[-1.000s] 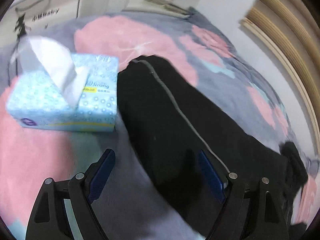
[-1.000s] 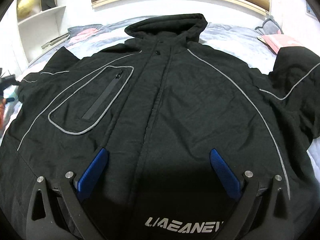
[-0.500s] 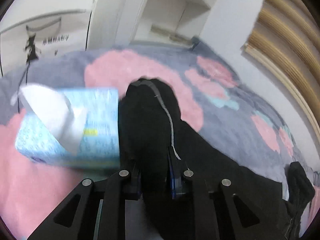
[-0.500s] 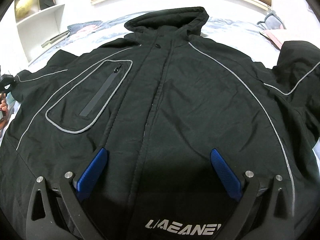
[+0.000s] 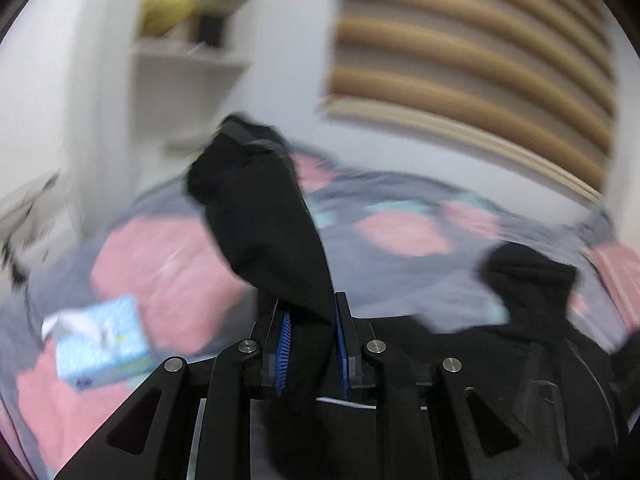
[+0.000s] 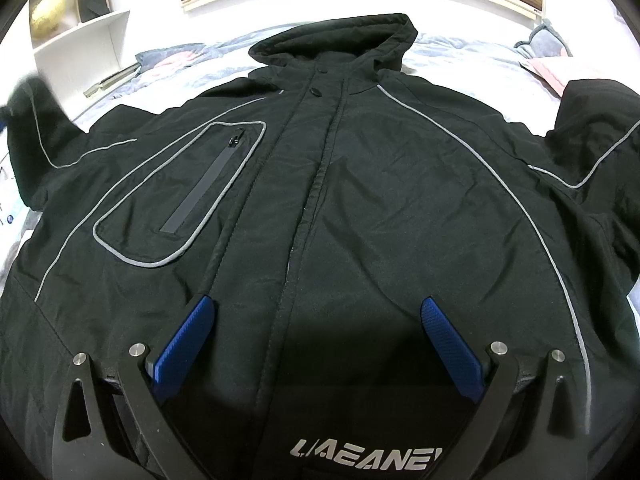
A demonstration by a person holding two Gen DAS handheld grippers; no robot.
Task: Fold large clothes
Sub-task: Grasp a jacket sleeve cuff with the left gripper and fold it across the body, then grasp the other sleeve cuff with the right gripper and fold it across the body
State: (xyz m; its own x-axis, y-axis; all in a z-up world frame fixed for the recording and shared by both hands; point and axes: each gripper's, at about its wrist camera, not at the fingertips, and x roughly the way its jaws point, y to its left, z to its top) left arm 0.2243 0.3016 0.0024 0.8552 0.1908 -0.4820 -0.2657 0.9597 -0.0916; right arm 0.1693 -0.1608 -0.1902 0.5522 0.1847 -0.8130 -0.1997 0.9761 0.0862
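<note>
Left wrist view, blurred, shows the left claw (image 5: 310, 344) pinched tight on the black sleeve (image 5: 260, 220) of the jacket (image 6: 340, 200), the cuff apparently lifted off the bed (image 5: 400, 236) beside a tissue box (image 5: 100, 344). To fold well, carry the sleeve flat across the chest without dragging the body, and keep the grip firm. The right claw (image 6: 320, 348) hangs wide and empty over the hem. The jacket lies face up, spread on the bed, hooded, with grey piping and a zip pocket (image 6: 192, 196).
</note>
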